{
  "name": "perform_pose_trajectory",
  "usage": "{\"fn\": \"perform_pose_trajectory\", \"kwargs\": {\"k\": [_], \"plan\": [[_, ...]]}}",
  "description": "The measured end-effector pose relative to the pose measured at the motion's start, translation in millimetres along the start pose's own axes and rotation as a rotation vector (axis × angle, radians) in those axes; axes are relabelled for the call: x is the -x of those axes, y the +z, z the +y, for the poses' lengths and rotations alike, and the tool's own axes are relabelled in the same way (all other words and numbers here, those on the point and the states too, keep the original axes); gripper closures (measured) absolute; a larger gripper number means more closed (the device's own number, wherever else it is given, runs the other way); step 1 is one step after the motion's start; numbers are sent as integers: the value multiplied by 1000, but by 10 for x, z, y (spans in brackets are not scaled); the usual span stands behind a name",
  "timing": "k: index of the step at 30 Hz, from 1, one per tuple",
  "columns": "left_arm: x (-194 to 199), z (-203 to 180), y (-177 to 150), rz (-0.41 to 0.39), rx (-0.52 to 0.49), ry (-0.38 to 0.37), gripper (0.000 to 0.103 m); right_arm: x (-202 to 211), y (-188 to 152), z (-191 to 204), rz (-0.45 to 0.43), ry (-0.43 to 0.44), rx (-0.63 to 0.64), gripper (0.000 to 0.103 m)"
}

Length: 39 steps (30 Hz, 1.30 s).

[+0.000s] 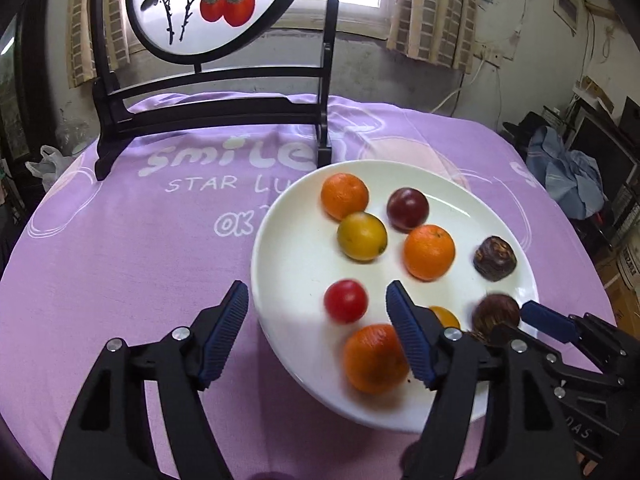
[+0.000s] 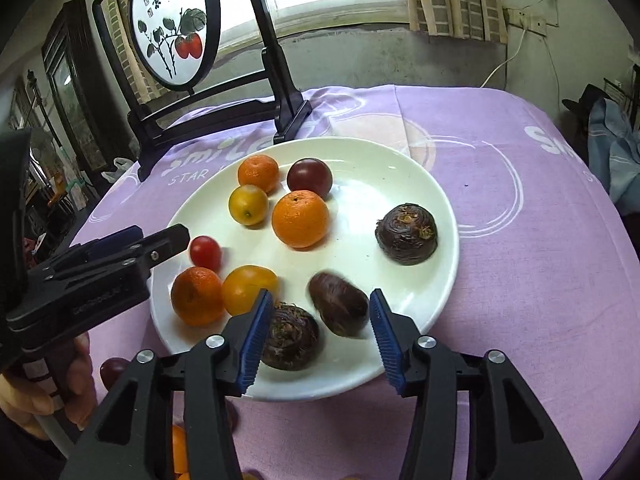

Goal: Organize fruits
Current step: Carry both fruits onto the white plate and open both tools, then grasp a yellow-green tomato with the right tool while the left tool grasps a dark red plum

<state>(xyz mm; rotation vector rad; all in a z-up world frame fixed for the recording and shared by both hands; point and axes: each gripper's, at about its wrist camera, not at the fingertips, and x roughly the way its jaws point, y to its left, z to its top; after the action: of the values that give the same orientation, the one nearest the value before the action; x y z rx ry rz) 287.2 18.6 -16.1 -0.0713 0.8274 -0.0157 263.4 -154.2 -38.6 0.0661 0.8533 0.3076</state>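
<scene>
A white plate [image 1: 296,256] on the purple cloth holds several fruits: oranges [image 1: 429,251], a yellow fruit [image 1: 362,236], a dark plum [image 1: 407,208], a red tomato [image 1: 345,301] and brown water chestnuts [image 1: 495,258]. My left gripper [image 1: 316,300] is open and empty over the plate's near left rim, by the tomato and a blurred orange [image 1: 374,358]. My right gripper [image 2: 320,310] is open over the plate [image 2: 440,288]; a blurred brown chestnut [image 2: 338,304] lies loose between its fingers, another [image 2: 290,336] by its left finger.
A black wooden stand with a round persimmon painting [image 1: 208,112] stands at the back of the table. More fruit [image 2: 114,368] lies off the plate near the front edge. Clutter and blue cloth [image 1: 568,172] sit beyond the table's right side.
</scene>
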Motion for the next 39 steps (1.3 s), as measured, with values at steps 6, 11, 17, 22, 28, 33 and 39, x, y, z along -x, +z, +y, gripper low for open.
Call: {"fn": "perform_pose_trajectory", "kwargs": {"k": [6,11,17,22,28,33,39], "plan": [[284,35,-147,-4,23,-17,25,272,-108,-7,-38,8,7,51],[595,0,-377,-31,-6,-22,22,502,-278,32,-47,-34,55,51],[866,74,-764,-3,23,-50,18,687,-601,62,-56,-133,141,50],[1037,135,-1023,1,-8,-36,17,734,-845,8,-20,-143,144,51],[1065,255,-1178,-45,-11,37,16,557,-995,22,60,-153,163,61],[999,320,-1207,-36,-28,6,16,415,-1014,58,87,-159,163,60],[919,500,-1163,0,14,-19,16,366,-984,59,75,-134,153,76]]}}
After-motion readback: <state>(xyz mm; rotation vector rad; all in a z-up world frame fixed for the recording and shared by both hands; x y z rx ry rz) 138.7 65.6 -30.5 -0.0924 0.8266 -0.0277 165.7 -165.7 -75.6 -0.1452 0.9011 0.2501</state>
